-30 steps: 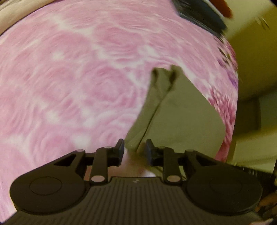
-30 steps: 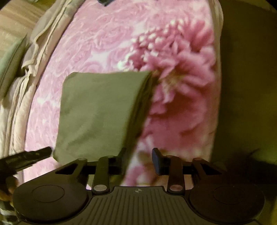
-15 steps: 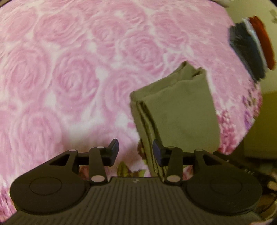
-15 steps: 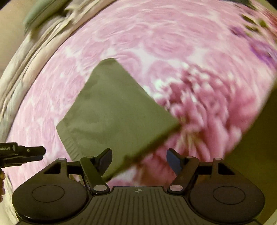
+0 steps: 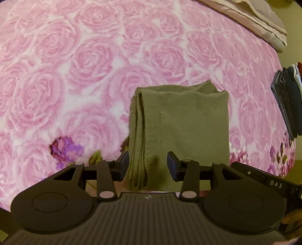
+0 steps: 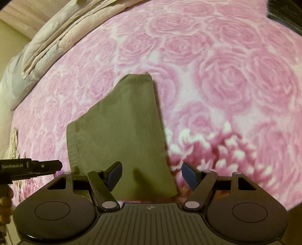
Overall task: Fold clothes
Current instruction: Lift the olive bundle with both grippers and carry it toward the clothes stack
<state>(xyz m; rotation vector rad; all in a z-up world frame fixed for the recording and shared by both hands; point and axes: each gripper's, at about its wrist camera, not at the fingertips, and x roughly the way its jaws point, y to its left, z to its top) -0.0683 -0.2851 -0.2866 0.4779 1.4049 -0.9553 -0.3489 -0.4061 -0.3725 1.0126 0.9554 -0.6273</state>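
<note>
An olive-green garment (image 5: 181,124) lies folded into a compact rectangle on the pink rose-patterned blanket (image 5: 75,75). Its layered edges face left in the left wrist view. My left gripper (image 5: 148,164) is open, its jaws straddling the near left edge of the garment without pinching it. In the right wrist view the same garment (image 6: 120,132) lies flat ahead. My right gripper (image 6: 151,174) is open wide over the garment's near right corner. The left gripper's body (image 6: 30,166) shows at the left edge of that view.
A stack of dark folded clothes (image 5: 288,101) sits at the right edge of the bed. Beige rumpled bedding (image 6: 56,37) lies along the far side, and also shows in the left wrist view (image 5: 254,17). The bed's edge is close behind the garment's near side.
Both grippers have let go of the garment and opened wider. The garment has settled flat on the blanket, and both cameras have swung to face it squarely.
</note>
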